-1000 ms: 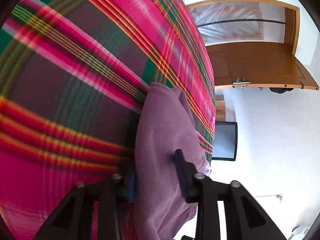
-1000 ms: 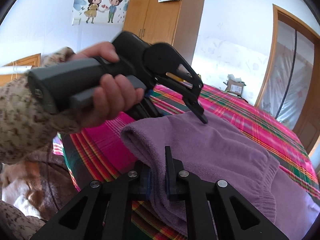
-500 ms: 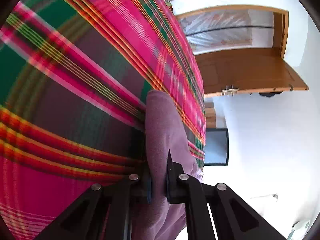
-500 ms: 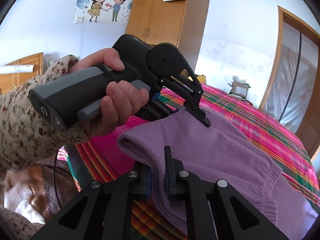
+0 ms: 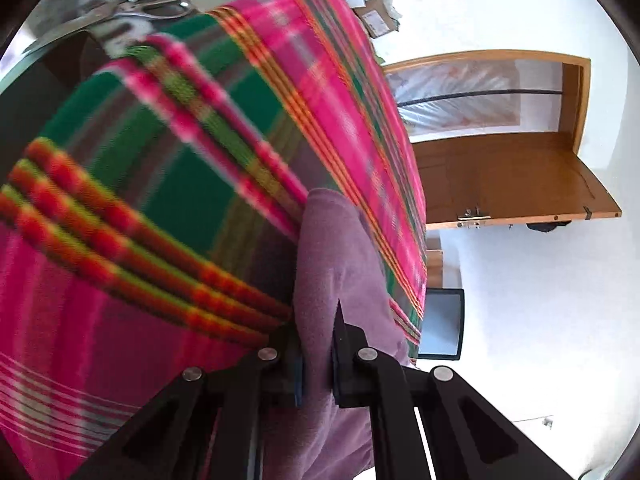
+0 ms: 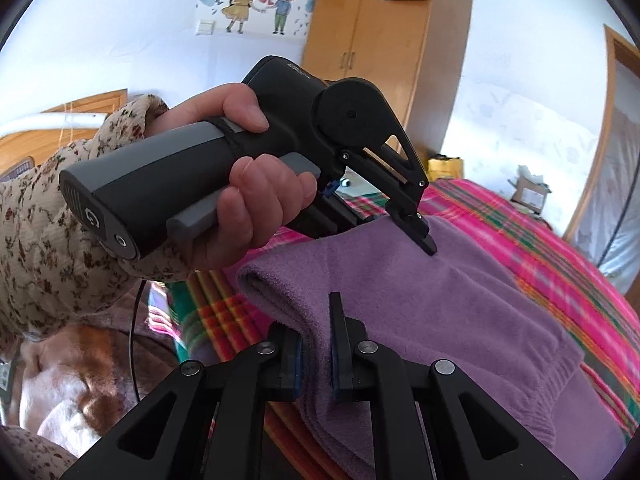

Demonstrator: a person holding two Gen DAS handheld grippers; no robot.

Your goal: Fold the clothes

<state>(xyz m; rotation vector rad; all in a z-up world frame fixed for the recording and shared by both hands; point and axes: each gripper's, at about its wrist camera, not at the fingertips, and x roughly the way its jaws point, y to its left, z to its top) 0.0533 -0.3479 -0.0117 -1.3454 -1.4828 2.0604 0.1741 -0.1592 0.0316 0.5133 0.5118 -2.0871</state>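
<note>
Lettering on the left gripper (image 6: 416, 224) housing is too small to be read. Folded purple fleece garment (image 6: 440, 312) is held above the pink-and-green plaid bed cover (image 5: 160, 200), pinched by the right gripper (image 6: 316, 360) near one folded corner and by the left at the far edge; the bare hand (image 6: 256, 196) is wrapped round the grey handle.

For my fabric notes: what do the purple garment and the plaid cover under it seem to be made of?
Garment: likely fleece or brushed knit, matte; its surface is fuzzy, the folded edge thick and rounded, and a ribbed cuff shows. Cover: likely a thin woven cloth, cotton or synthetic; the plaid stripes look woven in and it lies flat, though blur hides the weave.
</note>
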